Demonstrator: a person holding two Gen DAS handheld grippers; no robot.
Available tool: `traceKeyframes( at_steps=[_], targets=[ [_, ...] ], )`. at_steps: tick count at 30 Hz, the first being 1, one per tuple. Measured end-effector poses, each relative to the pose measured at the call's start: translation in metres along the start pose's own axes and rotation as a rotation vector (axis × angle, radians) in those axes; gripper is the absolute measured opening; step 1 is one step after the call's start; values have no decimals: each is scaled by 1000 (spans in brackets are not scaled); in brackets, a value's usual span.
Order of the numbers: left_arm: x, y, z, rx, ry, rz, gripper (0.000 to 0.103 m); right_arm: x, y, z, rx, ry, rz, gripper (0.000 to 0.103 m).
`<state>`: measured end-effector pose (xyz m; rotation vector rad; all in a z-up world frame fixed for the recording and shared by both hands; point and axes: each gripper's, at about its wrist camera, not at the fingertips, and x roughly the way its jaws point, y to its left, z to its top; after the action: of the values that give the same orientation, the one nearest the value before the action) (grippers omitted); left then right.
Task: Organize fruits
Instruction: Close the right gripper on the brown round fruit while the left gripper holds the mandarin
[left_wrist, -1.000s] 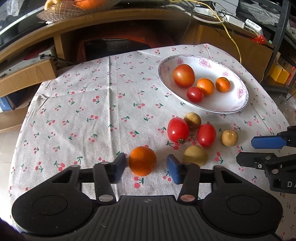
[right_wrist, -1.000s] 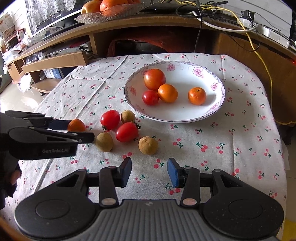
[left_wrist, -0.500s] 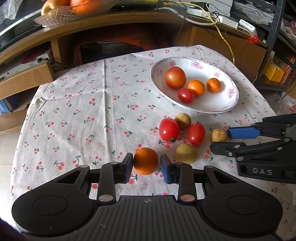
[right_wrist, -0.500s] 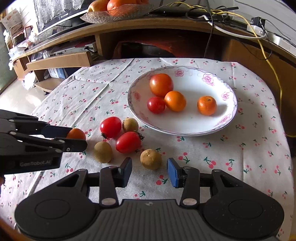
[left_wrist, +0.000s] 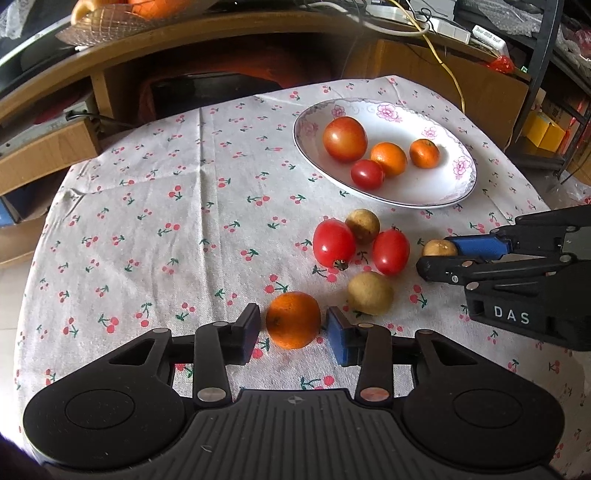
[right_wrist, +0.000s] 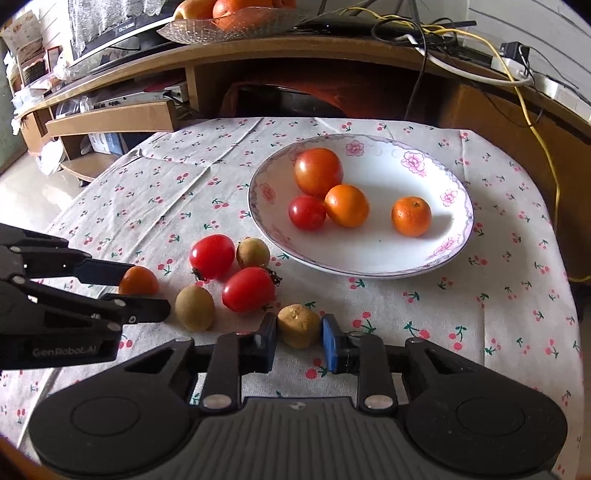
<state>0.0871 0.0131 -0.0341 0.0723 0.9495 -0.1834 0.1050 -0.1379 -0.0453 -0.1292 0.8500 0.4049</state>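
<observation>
An orange (left_wrist: 293, 319) lies on the cherry-print cloth between the pads of my left gripper (left_wrist: 293, 332), which is open with a thin gap on each side. My right gripper (right_wrist: 299, 332) is shut on a small brown fruit (right_wrist: 299, 325), seen in the left wrist view as the brown fruit (left_wrist: 439, 248) between its fingers. Two red tomatoes (left_wrist: 334, 242) (left_wrist: 390, 251) and two more brown fruits (left_wrist: 362, 226) (left_wrist: 370, 293) lie loose between the grippers. The white flowered plate (right_wrist: 454, 243) holds a big tomato (right_wrist: 318, 170), a small tomato (right_wrist: 306, 212) and two oranges (right_wrist: 346, 205) (right_wrist: 411, 216).
A wooden TV bench (right_wrist: 332, 51) runs behind the table, with a glass fruit bowl (right_wrist: 229, 22) on top and cables (right_wrist: 532, 122) hanging at the right. A shelf (right_wrist: 110, 118) stands at the left. The cloth (left_wrist: 147, 221) left of the fruits is bare.
My right gripper moved forward and closed its pads onto the brown fruit. My left gripper narrowed around the orange a second ago and has kept about that width since.
</observation>
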Motion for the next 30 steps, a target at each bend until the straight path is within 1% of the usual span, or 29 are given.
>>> traceKeyframes(
  at_steps=[1,4,5,9,15,19,21,24,27,28,29,30],
  targets=[
    [0,0,0,2,2,0,48,0,1,0,-5,3,-1,26],
    [-1,-1,0,7,6,-1,39,-3,5,0,-27,13,-2,26],
    [-2,-1,0,10,7,-1,38,-5,6,0,-30,17,5,26],
    [-5,-4,-1,24,15,-11,38,-14,9,-4,-46,20,23,25],
    [-14,-12,-8,62,36,-29,38,-23,12,-17,-54,54,54,25],
    [-16,-19,-13,85,57,-54,38,-29,14,-25,-73,66,70,25],
    [-15,-23,-14,103,55,-47,38,-29,15,-27,-84,70,68,25],
    [-14,-24,-14,107,55,-48,40,-28,16,-28,-99,72,66,26],
    [-13,-26,-15,118,50,-48,45,-27,16,-27,-99,70,70,26],
    [-13,-26,-15,118,50,-53,51,-27,16,-27,-99,68,68,26],
    [-13,-26,-15,118,51,-56,59,-27,17,-27,-103,67,66,27],
    [-12,-27,-15,120,51,-53,62,-27,17,-27,-108,67,65,27]
  ],
)
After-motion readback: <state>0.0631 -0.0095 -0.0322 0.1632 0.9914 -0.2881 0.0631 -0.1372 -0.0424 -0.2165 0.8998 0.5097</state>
